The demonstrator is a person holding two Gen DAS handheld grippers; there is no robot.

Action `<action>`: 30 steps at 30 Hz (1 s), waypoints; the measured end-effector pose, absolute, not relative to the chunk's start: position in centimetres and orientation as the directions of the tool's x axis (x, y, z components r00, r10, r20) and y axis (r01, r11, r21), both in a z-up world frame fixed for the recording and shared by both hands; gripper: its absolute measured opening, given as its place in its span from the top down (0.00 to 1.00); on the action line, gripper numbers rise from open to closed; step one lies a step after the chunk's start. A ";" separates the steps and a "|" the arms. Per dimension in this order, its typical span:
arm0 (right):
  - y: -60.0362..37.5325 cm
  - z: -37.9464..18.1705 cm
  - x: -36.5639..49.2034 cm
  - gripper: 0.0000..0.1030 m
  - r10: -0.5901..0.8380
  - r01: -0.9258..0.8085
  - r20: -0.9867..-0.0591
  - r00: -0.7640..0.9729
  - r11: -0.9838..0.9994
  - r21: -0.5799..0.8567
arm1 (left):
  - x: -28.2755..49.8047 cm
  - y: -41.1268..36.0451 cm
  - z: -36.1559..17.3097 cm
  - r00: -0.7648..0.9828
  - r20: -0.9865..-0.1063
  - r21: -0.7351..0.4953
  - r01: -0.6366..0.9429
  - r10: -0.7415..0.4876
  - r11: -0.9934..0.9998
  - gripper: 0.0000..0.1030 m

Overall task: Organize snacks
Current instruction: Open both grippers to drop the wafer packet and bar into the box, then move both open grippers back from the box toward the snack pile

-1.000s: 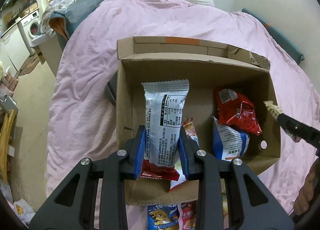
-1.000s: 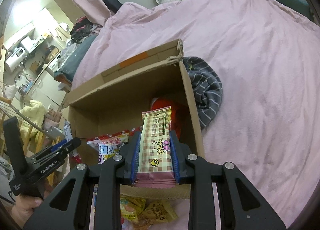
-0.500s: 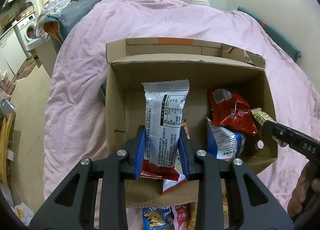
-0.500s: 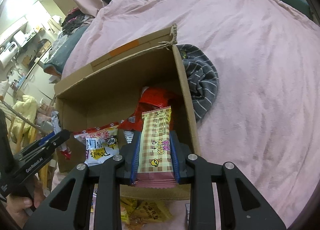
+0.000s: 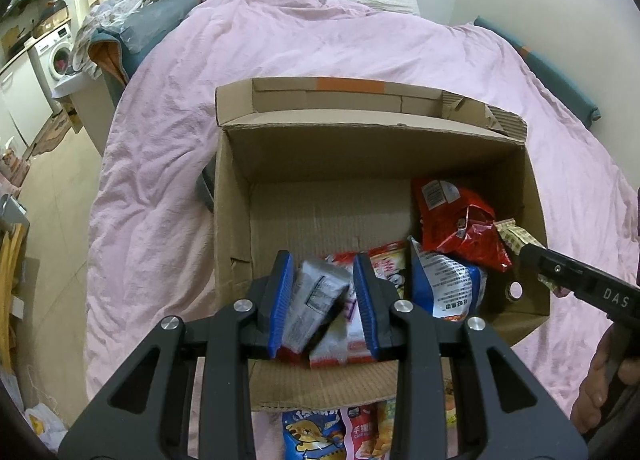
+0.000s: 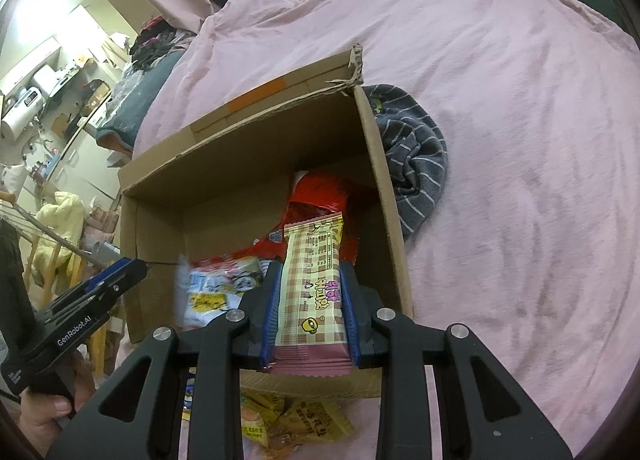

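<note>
Since the earlier frames, silver packet (image 5: 316, 300) has tipped from upright to slanted and blurred between the pads of left gripper (image 5: 324, 300), top leaning toward 2 o'clock; whether those pads still press on it cannot be told, jaws narrow. Cardboard box (image 5: 236, 220) sits open on pink duvet (image 5: 168, 132); inside, at its near wall, white-and-red bag (image 5: 384, 260); at 3 o'clock of that, blue-and-white bag (image 5: 448, 284); at 1 o'clock, red bag (image 5: 460, 220) in the right corner. Right gripper (image 6: 308, 308) is clamped narrow on checked wafer bar (image 6: 312, 276), upright over the box's near right corner. Striped grey cloth (image 6: 416, 164) lies touching the box's right wall outside. Loose yellow packets (image 6: 296, 424) lie on the duvet at 6 o'clock.
</note>
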State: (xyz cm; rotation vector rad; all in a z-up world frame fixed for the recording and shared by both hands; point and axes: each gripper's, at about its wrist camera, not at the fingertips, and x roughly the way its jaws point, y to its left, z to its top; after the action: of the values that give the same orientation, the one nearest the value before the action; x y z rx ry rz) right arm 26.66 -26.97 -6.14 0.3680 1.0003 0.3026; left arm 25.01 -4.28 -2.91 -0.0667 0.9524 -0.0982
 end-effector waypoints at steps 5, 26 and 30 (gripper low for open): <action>-27.0 -5.8 26.5 0.69 0.431 -0.090 -0.737 0.521 0.886 0.455 | 24.7 -4.4 -2.7 0.583 -0.804 -0.103 0.061 -0.119 0.993 0.52; -26.7 -3.5 24.8 0.11 0.380 -0.117 -0.668 0.640 0.907 0.405 | 23.1 -3.9 -1.2 0.634 -0.763 -0.116 0.063 -0.129 0.991 0.26; -26.4 -2.6 23.3 0.11 0.358 -0.116 -0.658 0.662 0.917 0.383 | 22.4 -3.9 -1.4 0.620 -0.773 -0.118 0.070 -0.135 0.991 0.26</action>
State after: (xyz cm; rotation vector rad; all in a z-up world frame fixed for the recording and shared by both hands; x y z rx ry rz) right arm 23.25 -26.37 -2.63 0.3225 0.8055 0.2735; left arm 22.42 -3.87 -1.36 -0.0787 0.8947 -0.1179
